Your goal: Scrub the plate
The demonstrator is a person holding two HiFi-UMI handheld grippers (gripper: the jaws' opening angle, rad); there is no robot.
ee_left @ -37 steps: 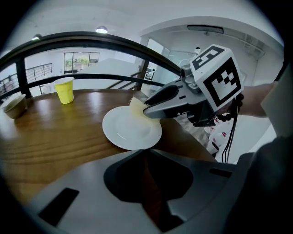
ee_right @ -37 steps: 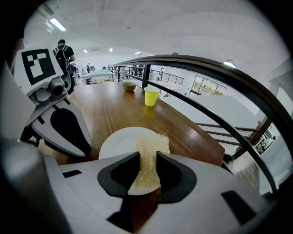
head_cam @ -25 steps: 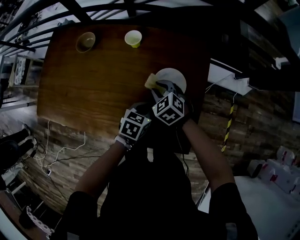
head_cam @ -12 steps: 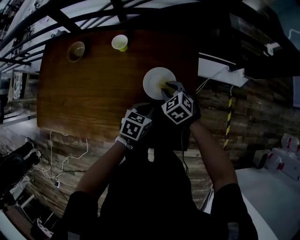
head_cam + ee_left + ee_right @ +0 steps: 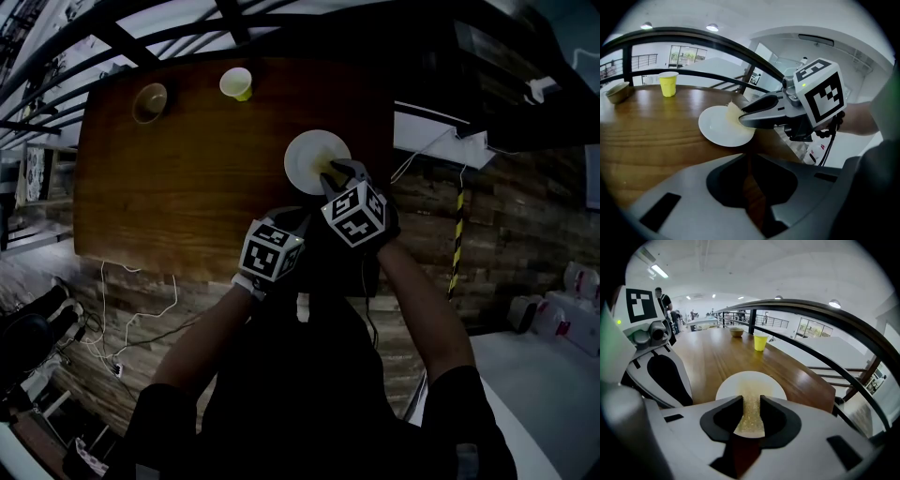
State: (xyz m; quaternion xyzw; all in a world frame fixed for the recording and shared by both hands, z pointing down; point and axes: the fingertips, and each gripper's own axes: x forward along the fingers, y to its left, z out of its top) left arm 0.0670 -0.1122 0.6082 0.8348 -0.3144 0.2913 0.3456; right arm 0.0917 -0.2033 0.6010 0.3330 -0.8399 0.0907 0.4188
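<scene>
A round white plate [image 5: 309,155] lies on the brown wooden table [image 5: 187,178], near its right end. My right gripper [image 5: 330,172] is shut on a yellow sponge [image 5: 751,414] that rests on the plate [image 5: 751,383], on its near part. In the left gripper view the sponge [image 5: 732,111] pokes from the right gripper [image 5: 740,116] over the plate [image 5: 717,129]. My left gripper [image 5: 292,223] hovers near the table's front edge, just left of the right one, jaws closed with nothing between them [image 5: 749,174].
A yellow paper cup [image 5: 236,82] and a tan bowl [image 5: 150,101] stand at the table's far side, well away from the plate. A black railing [image 5: 820,315] runs past the far edge. Cables lie on the floor at the left [image 5: 112,309]. A person [image 5: 663,301] stands far off.
My right gripper has drawn the sponge from the plate's far left rim back onto its near part. The head view has shifted. The left gripper has stayed put.
</scene>
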